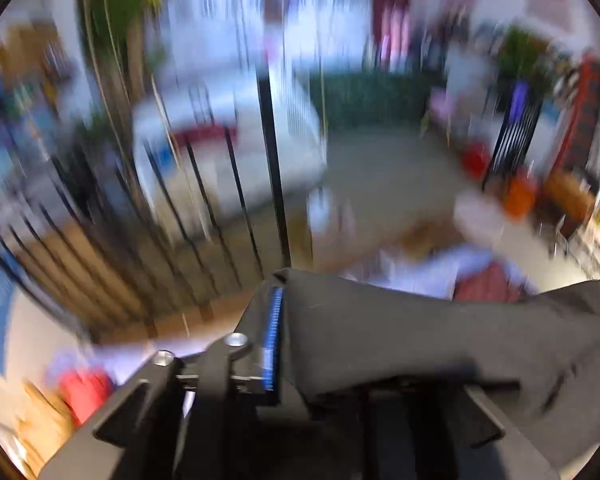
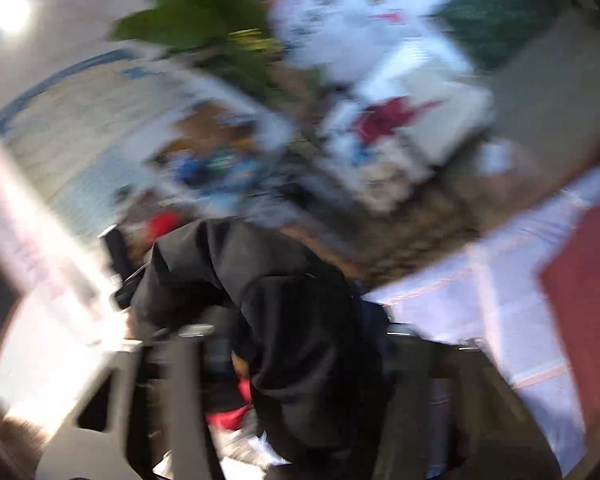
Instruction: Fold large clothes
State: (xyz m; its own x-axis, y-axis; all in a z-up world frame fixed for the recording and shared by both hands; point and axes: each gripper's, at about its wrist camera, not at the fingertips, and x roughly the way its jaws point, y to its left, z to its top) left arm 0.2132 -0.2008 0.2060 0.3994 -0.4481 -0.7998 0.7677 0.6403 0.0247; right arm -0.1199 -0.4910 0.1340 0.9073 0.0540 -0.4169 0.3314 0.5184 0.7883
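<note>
A: Holding the black garment (image 1: 440,344) up off everything, is it?

B: So it appears. The left tool (image 1: 288,336) has the cloth pinched at its blue ribbed pad, closed tight on an edge, and the fabric stretches away to the right in a broad, taut band. In the right wrist view the black garment (image 2: 284,320) is bunched and heaped over the right tool (image 2: 300,344); I cannot tell how far that one is shut.

A: What might go wrong?

B: Both views are smeared, which suggests a fast swing. A thin pinched edge could slip free, and the loose bulk could drop or land twisted on the pale checked surface (image 2: 500,304).

A: And the cloth itself?

B: Matte, smooth, fairly heavy-looking, with soft rounded folds where it hangs.
</note>
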